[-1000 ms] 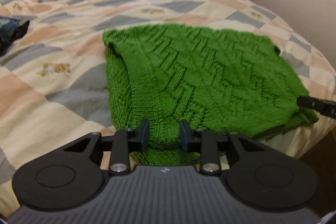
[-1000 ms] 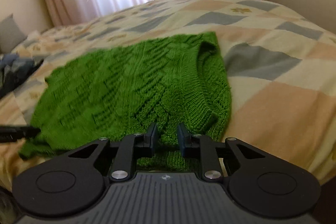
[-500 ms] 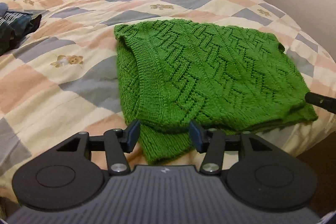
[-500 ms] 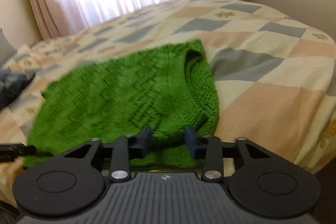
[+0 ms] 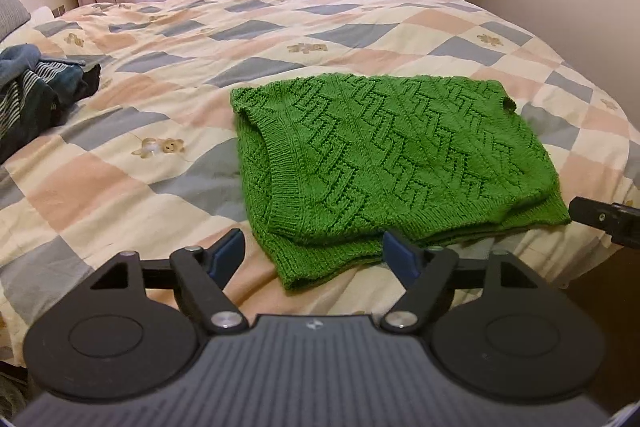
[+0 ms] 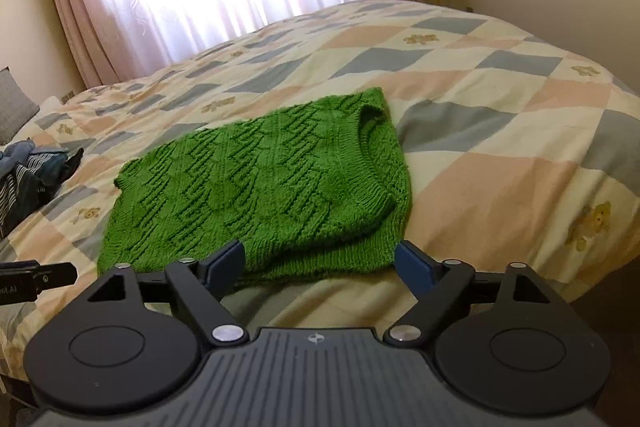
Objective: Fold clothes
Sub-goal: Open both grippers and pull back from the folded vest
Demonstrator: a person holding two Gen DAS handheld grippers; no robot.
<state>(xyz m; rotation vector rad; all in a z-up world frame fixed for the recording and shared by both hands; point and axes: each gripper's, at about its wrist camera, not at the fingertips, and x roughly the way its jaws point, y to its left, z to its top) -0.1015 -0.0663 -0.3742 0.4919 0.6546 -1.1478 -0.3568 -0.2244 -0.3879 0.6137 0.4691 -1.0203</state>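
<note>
both tongs opening, off green sweater [image 5: 384,163] (earlier pinching hem)

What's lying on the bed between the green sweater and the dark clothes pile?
Nothing: only bare quilt separates green sweater and clothes pile, clearest in the left wrist view.

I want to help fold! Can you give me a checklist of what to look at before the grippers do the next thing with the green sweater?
1. Sweater folded over, top layer on bottom layer: ok.
2. Sweater fully on the bed: ok, though its near edge lies close to the bed's edge.
3. Left gripper let go: ok, jaws opening, pads not pressing the knit.
4. Right gripper let go: ok, jaws opening, nothing pinched.
5. Edges lined up: not ok, the bottom layer sticks out at the near corner.
6. Other clothes out of the way: ok, they lie apart on the far left.
</note>
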